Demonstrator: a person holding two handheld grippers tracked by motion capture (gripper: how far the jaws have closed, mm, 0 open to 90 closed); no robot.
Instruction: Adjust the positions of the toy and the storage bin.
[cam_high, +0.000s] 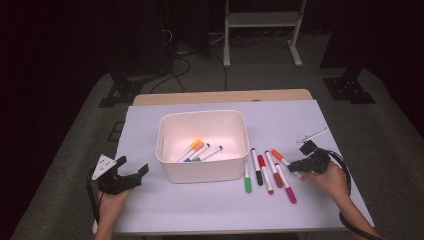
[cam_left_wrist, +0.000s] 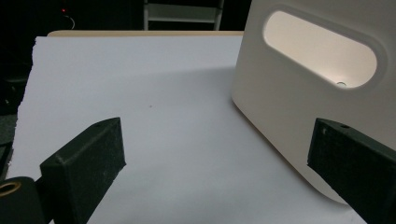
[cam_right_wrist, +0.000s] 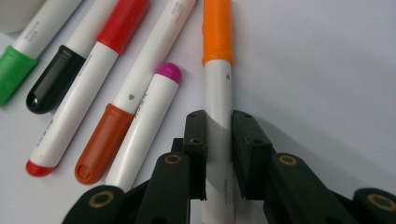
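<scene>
The right gripper (cam_right_wrist: 218, 140) has its two black jaws pressed against the white barrel of the orange-capped marker (cam_right_wrist: 218, 70), one on each side, so the grip is narrow and holding that pen. No earlier state is told here; the pen lies on the white table sheet (cam_high: 200, 210), its long axis running straight ahead of the fingers, the orange cap at the far end and the plain white tail passing back between the jaws.

Just beside the left jaw lies the magenta-capped marker (cam_right_wrist: 149, 116), nearly touching the held pen's barrel and crowding that side. Farther out on the same side come the brown-capped marker (cam_right_wrist: 135, 93), the red-capped marker (cam_right_wrist: 88, 84), the black-capped marker (cam_right_wrist: 56, 84) and the green-capped marker (cam_right_wrist: 14, 70), all roughly parallel. On the other side of the fingers the sheet is bare.

The white bin (cam_high: 202, 170) stands beyond the row, with three more markers (cam_high: 200, 151) lying inside it.

The left gripper (cam_high: 131, 172) rests well apart, its jaws spread wide with nothing between them, the bin's wall just ahead of one jaw.
</scene>
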